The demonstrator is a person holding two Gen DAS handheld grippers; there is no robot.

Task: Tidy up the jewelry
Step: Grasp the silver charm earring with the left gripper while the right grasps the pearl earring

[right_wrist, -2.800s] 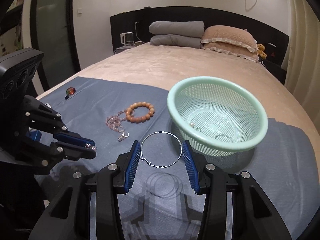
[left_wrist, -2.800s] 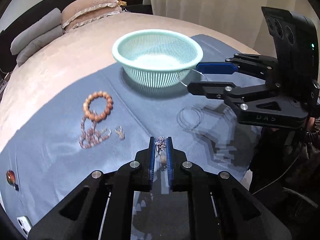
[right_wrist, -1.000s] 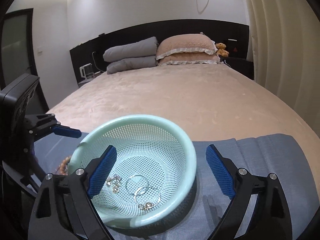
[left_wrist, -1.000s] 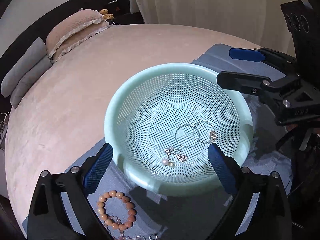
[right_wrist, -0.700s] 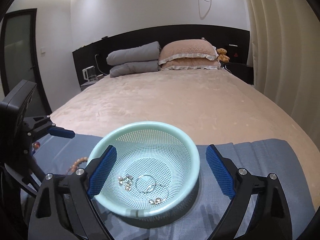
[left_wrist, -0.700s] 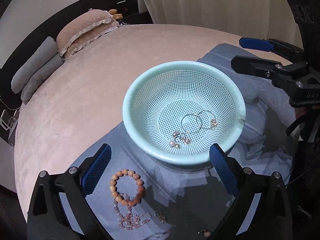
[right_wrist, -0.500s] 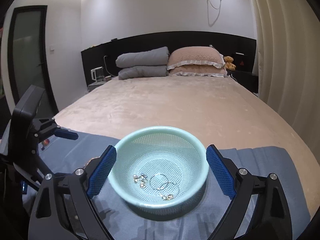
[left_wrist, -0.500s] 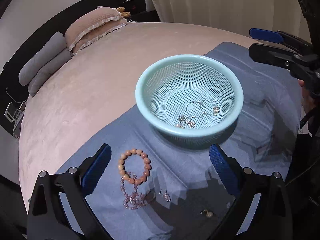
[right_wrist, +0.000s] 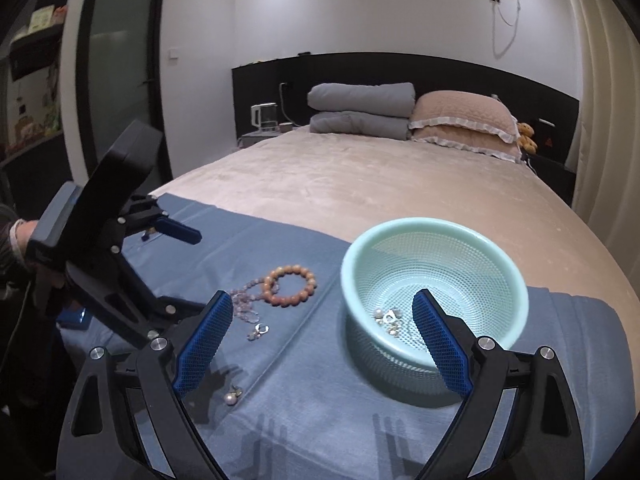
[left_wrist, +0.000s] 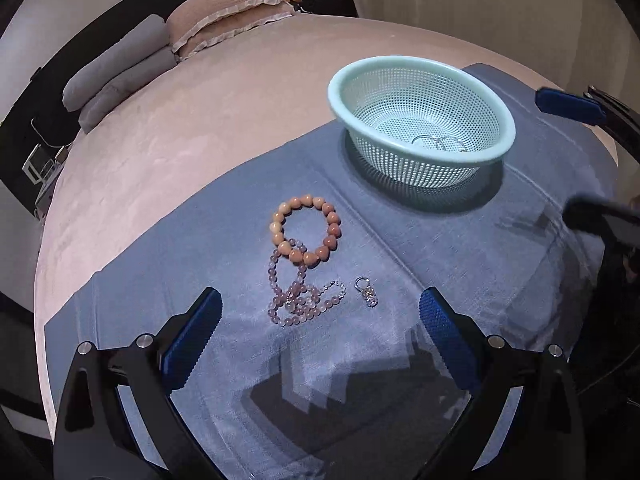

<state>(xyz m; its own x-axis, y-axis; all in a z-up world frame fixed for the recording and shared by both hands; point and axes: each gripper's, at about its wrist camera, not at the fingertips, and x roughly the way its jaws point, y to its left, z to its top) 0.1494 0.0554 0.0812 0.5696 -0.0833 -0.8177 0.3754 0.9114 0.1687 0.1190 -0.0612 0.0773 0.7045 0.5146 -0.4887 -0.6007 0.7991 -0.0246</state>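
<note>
both tools are spread wide and carry nothing: the left tool (left_wrist: 318, 316) hovers over the loose pieces on the blue cloth (left_wrist: 400, 360) laid across the bed (right_wrist: 360, 176), and the right tool (right_wrist: 322, 328) hangs nearer the mint basket (right_wrist: 516, 280). the basket already has hoops and small earrings in its bottom. on the cloth lie the orange bead bracelet (left_wrist: 306, 229), with the pale pink bead strand (left_wrist: 298, 296) touching and partly tucked under its near edge, a small silver earring (left_wrist: 366, 291) just beside the strand, and a pearl earring (right_wrist: 233, 395) apart, near the right tool. the main risk, as i judge it, is the overlap: closing on the bracelet may catch the pink strand and drag it, or flick the tiny earring away. the soft cloth may also bunch between the fingers, so a flat, small earring could slip out or get pinched together with fabric. a careless carry could bump the light basket's rim and tip or shift it.
</note>
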